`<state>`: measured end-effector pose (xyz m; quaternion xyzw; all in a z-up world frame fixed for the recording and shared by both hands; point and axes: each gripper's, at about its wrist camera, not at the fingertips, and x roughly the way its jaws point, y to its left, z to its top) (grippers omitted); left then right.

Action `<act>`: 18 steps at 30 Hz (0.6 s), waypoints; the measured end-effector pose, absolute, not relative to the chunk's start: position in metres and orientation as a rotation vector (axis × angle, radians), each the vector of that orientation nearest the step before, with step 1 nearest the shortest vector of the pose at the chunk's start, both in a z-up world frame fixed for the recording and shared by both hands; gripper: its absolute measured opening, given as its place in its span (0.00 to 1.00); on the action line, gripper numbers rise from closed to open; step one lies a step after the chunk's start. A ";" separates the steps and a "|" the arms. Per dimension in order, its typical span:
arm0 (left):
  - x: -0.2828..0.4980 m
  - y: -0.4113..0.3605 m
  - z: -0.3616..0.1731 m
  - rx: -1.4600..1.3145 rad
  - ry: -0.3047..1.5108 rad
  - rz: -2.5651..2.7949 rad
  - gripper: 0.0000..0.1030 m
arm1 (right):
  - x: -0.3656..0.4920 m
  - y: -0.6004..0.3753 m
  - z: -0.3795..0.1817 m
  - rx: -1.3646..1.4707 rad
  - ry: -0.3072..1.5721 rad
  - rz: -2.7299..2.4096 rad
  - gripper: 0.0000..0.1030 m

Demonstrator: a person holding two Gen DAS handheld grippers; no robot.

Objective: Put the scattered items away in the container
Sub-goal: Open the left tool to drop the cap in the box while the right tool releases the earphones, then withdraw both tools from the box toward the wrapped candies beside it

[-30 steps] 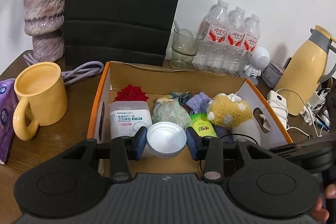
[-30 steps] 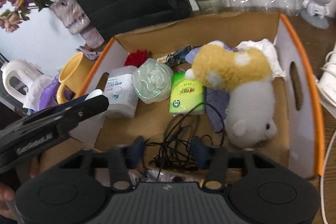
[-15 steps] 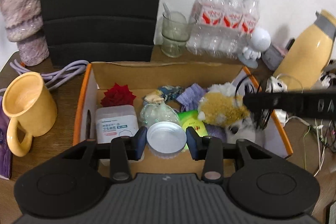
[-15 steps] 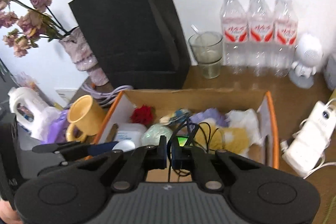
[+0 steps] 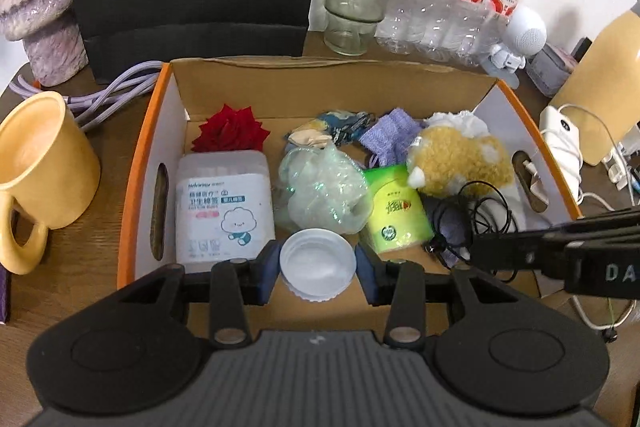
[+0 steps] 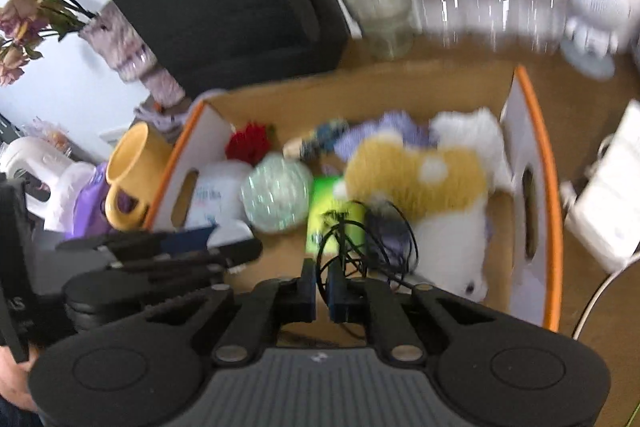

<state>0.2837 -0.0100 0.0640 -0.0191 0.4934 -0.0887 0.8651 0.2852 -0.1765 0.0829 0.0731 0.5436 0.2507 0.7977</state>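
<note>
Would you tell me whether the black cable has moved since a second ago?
Yes. The cable, pinched in the right claw, has been lifted off the box floor and now dangles above the green pack.

Since a second ago, our right gripper (image 6: 322, 285) has closed on the black earphone cable (image 6: 362, 235), lifting part of it from the cardboard box (image 6: 532, 131).

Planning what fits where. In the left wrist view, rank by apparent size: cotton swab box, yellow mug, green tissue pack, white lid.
1. yellow mug
2. cotton swab box, close to the mug; mug sits nearer, so unsure
3. green tissue pack
4. white lid, though nearest the camera
</note>
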 end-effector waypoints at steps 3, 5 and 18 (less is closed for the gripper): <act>0.288 -0.016 0.060 -0.053 1.062 -0.187 0.43 | 0.290 -0.174 0.074 0.166 1.216 0.528 0.14; 0.291 -0.019 0.060 -0.066 1.072 -0.194 0.48 | 0.294 -0.170 0.073 0.158 1.223 0.513 0.24; 0.273 -0.003 0.124 -0.027 0.957 -0.106 0.87 | 0.287 -0.193 0.154 0.051 1.159 0.440 0.79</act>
